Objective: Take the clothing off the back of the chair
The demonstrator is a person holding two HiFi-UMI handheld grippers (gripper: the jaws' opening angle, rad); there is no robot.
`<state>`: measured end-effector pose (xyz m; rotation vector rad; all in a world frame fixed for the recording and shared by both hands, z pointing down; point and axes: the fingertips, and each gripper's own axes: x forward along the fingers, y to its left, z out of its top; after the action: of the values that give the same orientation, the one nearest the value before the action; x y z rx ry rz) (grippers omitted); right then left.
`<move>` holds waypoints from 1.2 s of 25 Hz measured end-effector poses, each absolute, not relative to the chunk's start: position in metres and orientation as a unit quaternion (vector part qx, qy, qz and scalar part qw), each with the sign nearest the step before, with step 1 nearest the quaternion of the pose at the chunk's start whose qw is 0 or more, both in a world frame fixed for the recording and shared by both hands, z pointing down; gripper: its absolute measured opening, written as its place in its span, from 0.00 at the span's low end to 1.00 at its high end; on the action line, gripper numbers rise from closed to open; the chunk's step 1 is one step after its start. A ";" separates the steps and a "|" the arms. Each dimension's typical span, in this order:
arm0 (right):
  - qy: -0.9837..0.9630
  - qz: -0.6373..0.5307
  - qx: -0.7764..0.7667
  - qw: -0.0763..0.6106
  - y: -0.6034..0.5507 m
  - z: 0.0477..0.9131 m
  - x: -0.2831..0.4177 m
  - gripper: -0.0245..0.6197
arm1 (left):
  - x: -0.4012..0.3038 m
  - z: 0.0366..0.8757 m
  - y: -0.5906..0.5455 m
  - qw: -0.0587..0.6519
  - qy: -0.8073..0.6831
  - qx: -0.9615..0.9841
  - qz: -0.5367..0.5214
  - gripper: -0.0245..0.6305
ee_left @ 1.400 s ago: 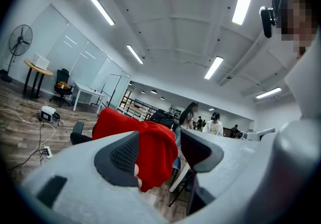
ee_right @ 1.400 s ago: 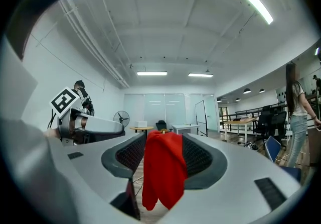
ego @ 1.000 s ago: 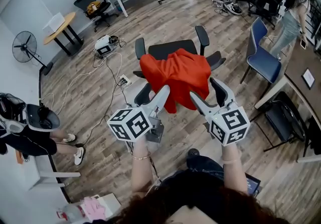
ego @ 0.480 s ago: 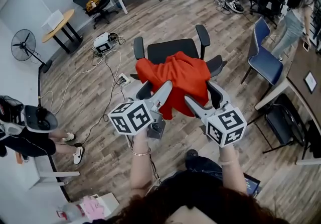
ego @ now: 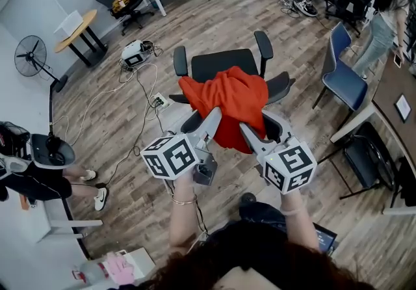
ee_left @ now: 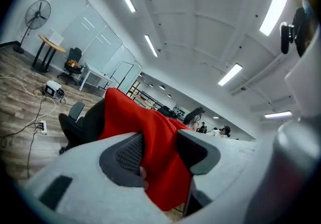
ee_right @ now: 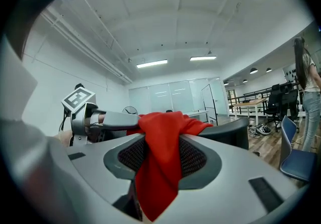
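Note:
A red garment [ego: 227, 100] is draped over the back of a black office chair [ego: 221, 61] in the middle of the head view. My left gripper [ego: 203, 119] reaches the garment's lower left hem; its jaws are closing, and red cloth [ee_left: 150, 132] fills the gap between the pads. My right gripper [ego: 259, 125] is at the lower right hem, jaws also closing. There a fold of the garment [ee_right: 163, 137] hangs pinched between both ribbed pads. The left gripper [ee_right: 100, 117] shows in the right gripper view, beside the cloth.
A blue chair [ego: 344, 80] and a desk [ego: 396, 97] stand to the right, with a person [ego: 383, 15] beyond them. Cables and a power strip [ego: 159, 101] lie on the wood floor left of the chair. A fan [ego: 31, 58] and tables stand at the far left.
Both grippers have moved forward onto the garment's lower edge. Their jaws have narrowed from wide open onto the cloth, which now bunches slightly.

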<state>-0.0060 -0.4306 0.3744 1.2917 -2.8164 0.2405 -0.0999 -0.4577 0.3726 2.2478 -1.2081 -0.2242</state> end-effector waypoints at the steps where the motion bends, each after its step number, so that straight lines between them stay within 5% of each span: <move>1: -0.908 0.076 0.412 0.017 -0.429 0.374 -0.008 0.30 | -0.099 0.373 -0.455 0.286 -0.451 0.841 -0.083 0.34; 7: -0.912 0.069 0.404 0.009 -0.423 0.369 -0.016 0.21 | -0.086 0.364 -0.439 0.272 -0.423 0.862 -0.065 0.23; 30: -0.918 0.008 0.395 -0.038 -0.330 0.312 -0.025 0.15 | -0.069 0.299 -0.344 0.198 -0.386 0.896 -0.097 0.20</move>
<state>-0.0252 -0.3297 0.3119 1.2713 -2.9567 0.0261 -0.0695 -0.3438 0.2988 2.5055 -1.0813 -0.2701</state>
